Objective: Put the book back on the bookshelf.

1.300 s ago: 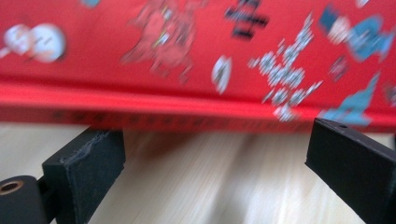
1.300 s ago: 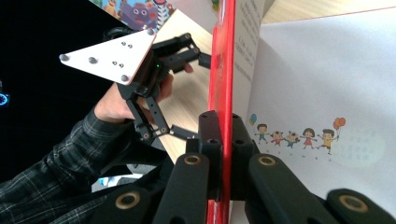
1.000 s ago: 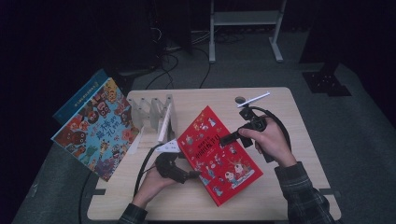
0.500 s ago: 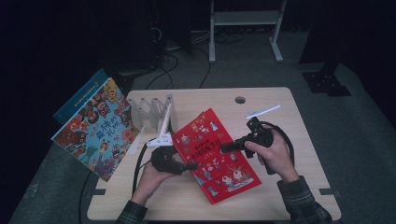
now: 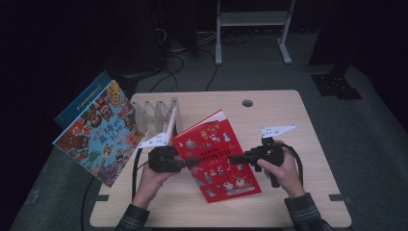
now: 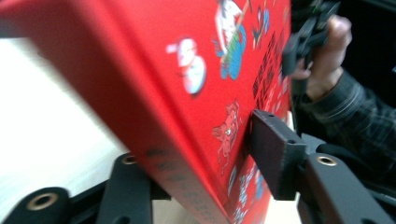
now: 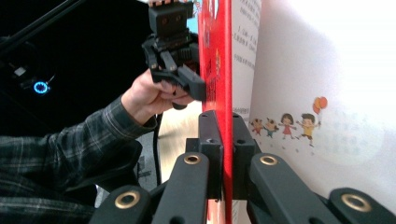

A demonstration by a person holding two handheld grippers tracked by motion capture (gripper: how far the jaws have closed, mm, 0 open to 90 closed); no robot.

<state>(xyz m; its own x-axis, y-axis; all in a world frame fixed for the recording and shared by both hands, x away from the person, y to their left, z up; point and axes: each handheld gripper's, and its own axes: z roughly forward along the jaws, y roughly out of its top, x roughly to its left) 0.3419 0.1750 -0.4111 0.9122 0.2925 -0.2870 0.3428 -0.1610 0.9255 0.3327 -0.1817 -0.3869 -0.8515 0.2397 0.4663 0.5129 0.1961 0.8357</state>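
Observation:
A red picture book [image 5: 211,149] is held slanted above the wooden table [image 5: 288,120]. My right gripper [image 5: 234,159] is shut on its front cover. In the right gripper view both pads [image 7: 209,140] pinch the red cover [image 7: 219,70], and white illustrated pages [image 7: 327,116] lie beside it. My left gripper [image 5: 191,162] straddles the book's left edge, and its jaws have just been closing. In the left gripper view the red book [image 6: 163,70] runs between them. One pad [image 6: 273,158] stands close beside the cover with its face still showing. The other jaw is hidden behind the book.
Two colourful picture books [image 5: 96,130] lean off the table's left side beside a pale folding rack [image 5: 154,113]. A cable hole [image 5: 247,103] sits near the table's far edge. A white frame [image 5: 250,19] stands on the dark floor beyond. Black cables trail from both grippers.
The right gripper came down toward the near edge with the book. The left gripper rose slightly and its jaws narrowed around the book's left edge.

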